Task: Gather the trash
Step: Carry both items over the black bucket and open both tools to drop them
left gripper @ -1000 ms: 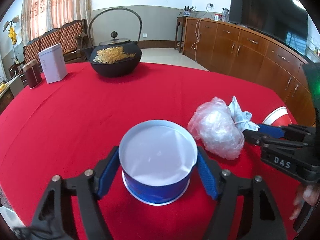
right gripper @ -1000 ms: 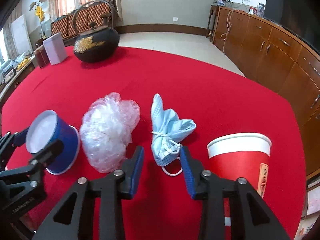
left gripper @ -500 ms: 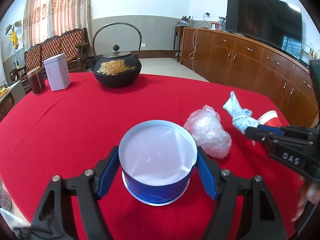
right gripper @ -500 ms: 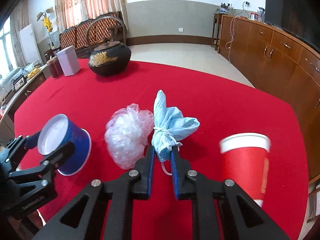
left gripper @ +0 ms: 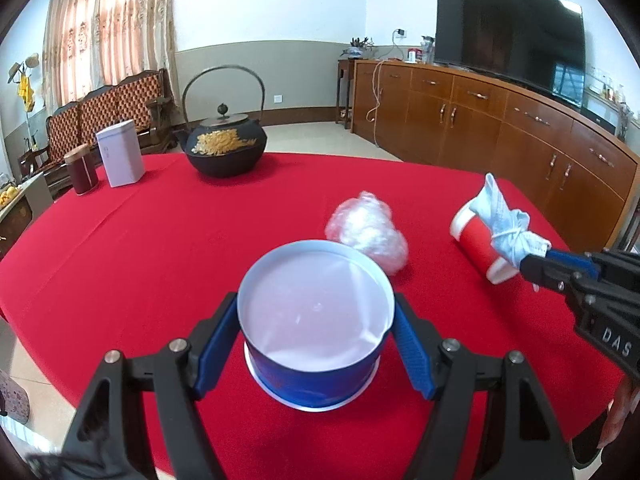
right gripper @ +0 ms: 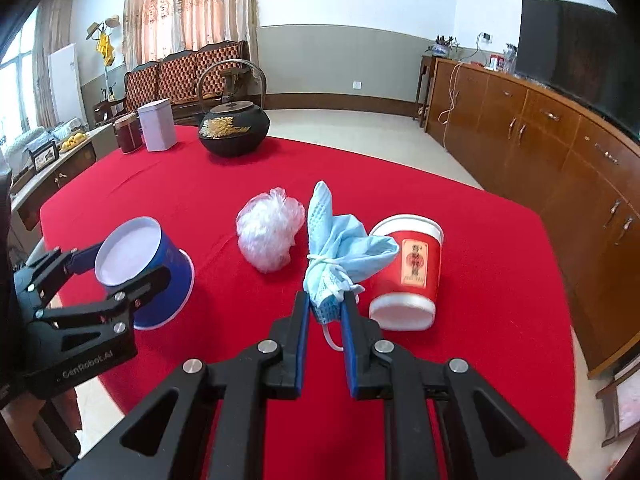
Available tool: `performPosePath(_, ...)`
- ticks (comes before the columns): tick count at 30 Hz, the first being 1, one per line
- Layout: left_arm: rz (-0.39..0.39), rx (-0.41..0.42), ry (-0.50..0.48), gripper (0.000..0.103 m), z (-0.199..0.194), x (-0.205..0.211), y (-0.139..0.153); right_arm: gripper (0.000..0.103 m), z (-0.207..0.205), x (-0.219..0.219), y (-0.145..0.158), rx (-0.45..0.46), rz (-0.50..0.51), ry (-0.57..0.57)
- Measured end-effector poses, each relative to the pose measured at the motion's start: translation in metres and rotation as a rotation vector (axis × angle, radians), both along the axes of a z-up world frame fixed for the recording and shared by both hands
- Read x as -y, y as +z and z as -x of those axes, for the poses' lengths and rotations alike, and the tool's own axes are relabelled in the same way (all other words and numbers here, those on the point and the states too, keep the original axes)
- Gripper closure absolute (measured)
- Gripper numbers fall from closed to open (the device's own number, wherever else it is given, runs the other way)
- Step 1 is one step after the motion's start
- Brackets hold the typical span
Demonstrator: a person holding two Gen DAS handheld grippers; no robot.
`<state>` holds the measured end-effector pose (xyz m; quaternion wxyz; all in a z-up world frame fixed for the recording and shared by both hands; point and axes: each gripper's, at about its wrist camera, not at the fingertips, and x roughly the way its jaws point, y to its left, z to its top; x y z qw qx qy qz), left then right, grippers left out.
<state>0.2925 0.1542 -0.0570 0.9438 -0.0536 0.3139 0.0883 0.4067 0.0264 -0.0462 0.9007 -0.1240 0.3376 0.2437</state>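
Trash led with a knotted blue face mask (right gripper: pixel 334 264), pinched in the closed jaws of the right gripper (right gripper: pixel 325 312) and held above the red tablecloth (right gripper: pixel 200 184). Beside it lay a crumpled plastic bag (right gripper: pixel 269 236) and a red cup (right gripper: pixel 408 268). The left gripper (left gripper: pixel 316 344) clasped a blue cup (left gripper: pixel 314 340).

left tongs (left gripper: pixel 316 344) spread wide; right tongs (right gripper: pixel 325 312) pinched nearly together.
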Motion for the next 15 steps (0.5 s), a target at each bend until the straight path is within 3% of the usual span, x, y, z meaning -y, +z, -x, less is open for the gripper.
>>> performPosePath(15,-0.017,0.043,-0.112,0.029,0.050,0.066,0.023,0.087,0.089,0.088,0.022,0.054,-0.013,-0.099)
